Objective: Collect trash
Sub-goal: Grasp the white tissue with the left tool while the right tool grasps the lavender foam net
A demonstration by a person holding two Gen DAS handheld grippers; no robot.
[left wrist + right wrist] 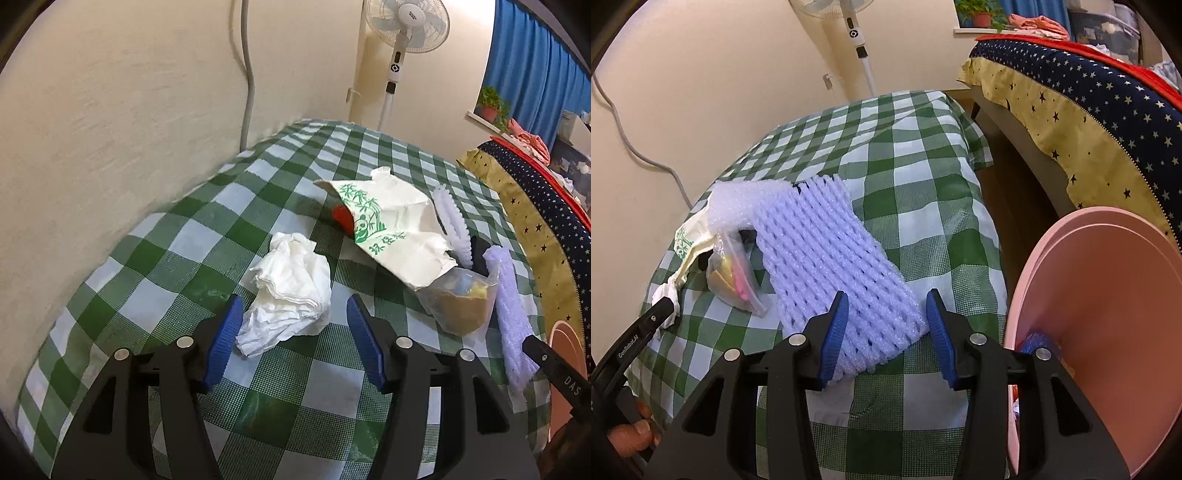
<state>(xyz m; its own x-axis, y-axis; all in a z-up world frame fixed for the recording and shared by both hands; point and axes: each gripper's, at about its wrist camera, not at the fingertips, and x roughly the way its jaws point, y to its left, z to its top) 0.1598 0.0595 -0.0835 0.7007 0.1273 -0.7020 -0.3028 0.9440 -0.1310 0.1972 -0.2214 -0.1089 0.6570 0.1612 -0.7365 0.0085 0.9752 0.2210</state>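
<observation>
The left gripper (293, 332) points down at the table with its blue pads spread wide. A crumpled white tissue (291, 291) lies on the green checked tablecloth (184, 236) with its near part between the pads; the left pad looks to be just at its edge and the right pad stands clear of it, so nothing is gripped.

The right gripper (886, 332) is also spread about halfway, its pads standing on either side of the near end of a white foam net sleeve (831, 258) that lies flat on the cloth. The left pad overlaps the sleeve's edge; whether either pad presses on it I cannot tell. At the lower left of the right wrist view, a person's fingers (635, 435) wrap the handle of the other gripper.

Just right of the right gripper stands a pink bin (1108, 332), beside the table. Something blue sits low inside it, half hidden behind the gripper.

Farther along the table, a clear plastic bag (461, 299) holds something brown with bits of yellow and blue. Beside it lies a crumpled white paper bag (391, 229) printed with green bamboo and a panda, something red showing under its far edge. A piece of bubble wrap (738, 206) lies at the sleeve's far end.

Beyond the table stands a white fan (402, 37) against the cream wall (129, 92), and to the right a bed with star-patterned covers (1089, 110).
</observation>
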